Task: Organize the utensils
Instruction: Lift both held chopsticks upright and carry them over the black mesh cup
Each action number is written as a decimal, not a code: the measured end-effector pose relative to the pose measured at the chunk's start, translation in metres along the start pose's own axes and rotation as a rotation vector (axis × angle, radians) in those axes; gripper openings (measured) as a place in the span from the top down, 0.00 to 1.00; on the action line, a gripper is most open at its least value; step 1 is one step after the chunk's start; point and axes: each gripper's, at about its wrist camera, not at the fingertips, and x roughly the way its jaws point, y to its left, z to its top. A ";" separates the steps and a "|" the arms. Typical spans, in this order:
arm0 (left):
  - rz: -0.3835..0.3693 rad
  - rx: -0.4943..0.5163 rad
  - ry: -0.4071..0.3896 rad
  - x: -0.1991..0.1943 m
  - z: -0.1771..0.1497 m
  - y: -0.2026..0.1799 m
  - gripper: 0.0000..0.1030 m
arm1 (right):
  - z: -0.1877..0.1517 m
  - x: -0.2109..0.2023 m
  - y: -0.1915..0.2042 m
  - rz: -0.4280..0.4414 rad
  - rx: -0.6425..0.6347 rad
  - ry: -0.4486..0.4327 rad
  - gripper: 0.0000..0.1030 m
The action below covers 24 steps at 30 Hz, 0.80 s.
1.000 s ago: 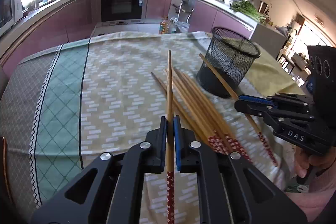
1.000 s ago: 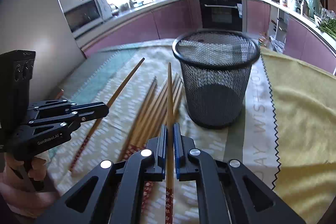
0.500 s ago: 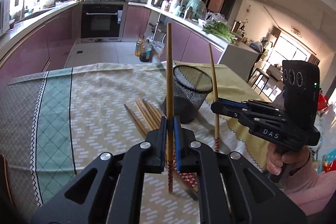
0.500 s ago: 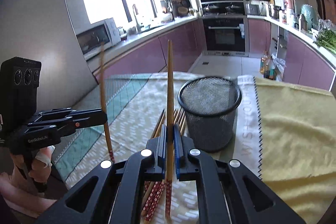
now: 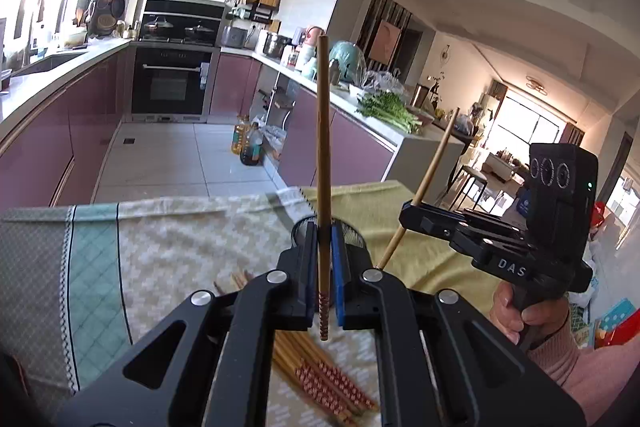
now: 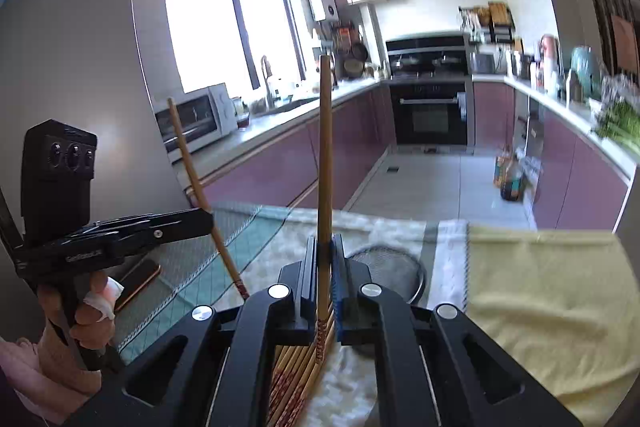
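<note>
Two chopsticks held aloft, one per tool, above the mesh cup.

The left tool (image 5: 325, 267) is clamped on an upright chopstick (image 5: 323, 131), its patterned end hanging just below the pads; the right tool (image 6: 325, 275) is likewise clamped on a second chopstick (image 6: 325, 155), also near vertical. Below them the remaining chopsticks (image 5: 320, 379) lie bundled on the cloth-covered bench (image 5: 172, 243), and the black mesh cup (image 6: 394, 267) stands just beyond, largely hidden behind each tool. The risks, as I judge them: each stick is pinched near its lower end, so it could pivot in the pads; the cup's mouth is hidden during the approach, so a stick may strike the rim or tip the light cup; and the two sticks could collide.
</note>
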 end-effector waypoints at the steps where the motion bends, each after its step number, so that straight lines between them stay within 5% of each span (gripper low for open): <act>1: -0.001 0.004 -0.008 0.001 0.005 -0.002 0.93 | 0.006 -0.003 -0.001 -0.006 -0.008 -0.015 0.95; 12: -0.015 0.042 -0.056 0.034 0.047 -0.022 0.93 | 0.038 0.000 -0.023 -0.075 -0.015 -0.099 0.95; 24: 0.013 0.090 0.123 0.104 0.009 -0.017 0.93 | 0.010 0.060 -0.041 -0.079 0.001 0.108 0.95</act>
